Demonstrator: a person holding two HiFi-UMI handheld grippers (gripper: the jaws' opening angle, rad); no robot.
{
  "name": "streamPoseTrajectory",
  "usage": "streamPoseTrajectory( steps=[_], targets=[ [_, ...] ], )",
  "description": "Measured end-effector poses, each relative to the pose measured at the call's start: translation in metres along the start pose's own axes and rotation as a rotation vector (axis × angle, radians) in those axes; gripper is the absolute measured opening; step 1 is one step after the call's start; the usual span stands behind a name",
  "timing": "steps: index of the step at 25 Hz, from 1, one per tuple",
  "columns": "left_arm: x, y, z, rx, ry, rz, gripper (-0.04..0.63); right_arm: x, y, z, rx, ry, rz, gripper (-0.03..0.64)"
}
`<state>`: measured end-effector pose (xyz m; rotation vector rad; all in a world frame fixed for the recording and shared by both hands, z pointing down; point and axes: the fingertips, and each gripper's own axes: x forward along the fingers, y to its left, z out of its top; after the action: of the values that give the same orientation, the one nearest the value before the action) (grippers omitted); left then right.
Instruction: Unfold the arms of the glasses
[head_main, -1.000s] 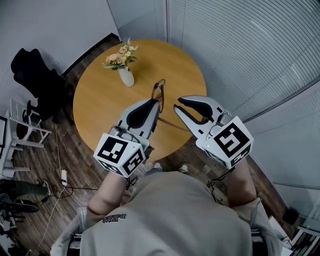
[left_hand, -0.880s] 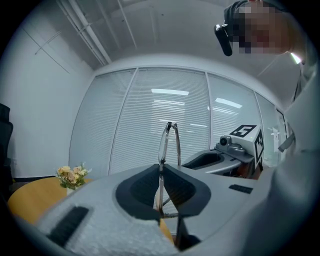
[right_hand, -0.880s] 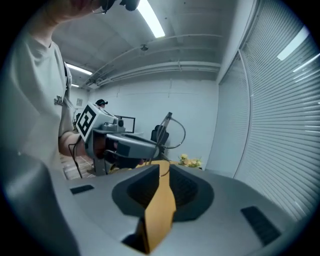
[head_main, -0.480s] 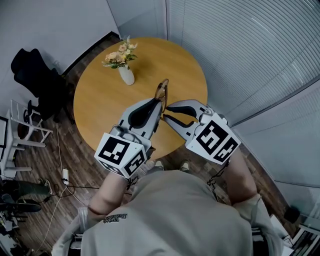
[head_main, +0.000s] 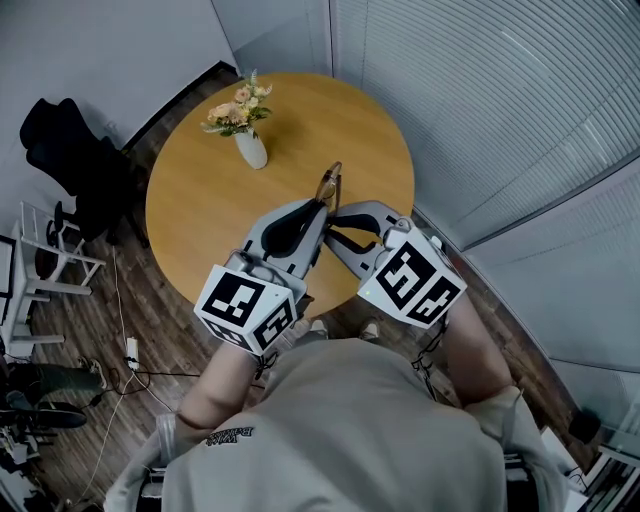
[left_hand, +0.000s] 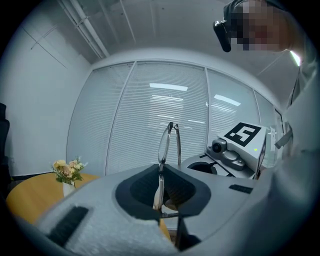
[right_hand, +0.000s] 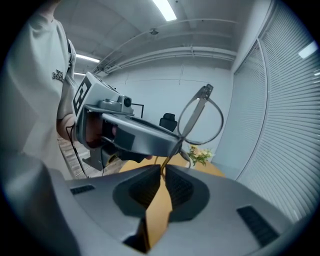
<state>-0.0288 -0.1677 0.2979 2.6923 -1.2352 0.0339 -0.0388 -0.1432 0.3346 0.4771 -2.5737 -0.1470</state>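
Head view: the glasses (head_main: 330, 185) hang above the round bench's (head_main: 200, 200) near right edge, between the left gripper (head_main: 314, 210) and right gripper (head_main: 338, 216). Left gripper view: jaws clamped on the glasses' frame, lenses upright. Right gripper view: jaws pinched on one thin arm (right_hand: 163, 168).

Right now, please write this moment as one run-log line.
left gripper: jaws shut on glasses, held above table | right gripper: jaws shut on glasses arm
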Motion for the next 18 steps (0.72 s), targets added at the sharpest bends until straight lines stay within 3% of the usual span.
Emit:
streamPoseTrajectory(
  steps=[10, 18],
  targets=[
    [-0.003, 0.025, -0.001, -0.002, 0.000, 0.047, 0.041, -0.012, -0.012, -0.006, 0.046, -0.018, -0.027, 0.043],
    [-0.005, 0.038, -0.005, 0.021, 0.023, 0.076, 0.043, -0.050, -0.042, -0.009, 0.086, -0.050, -0.120, 0.043]
  ],
)
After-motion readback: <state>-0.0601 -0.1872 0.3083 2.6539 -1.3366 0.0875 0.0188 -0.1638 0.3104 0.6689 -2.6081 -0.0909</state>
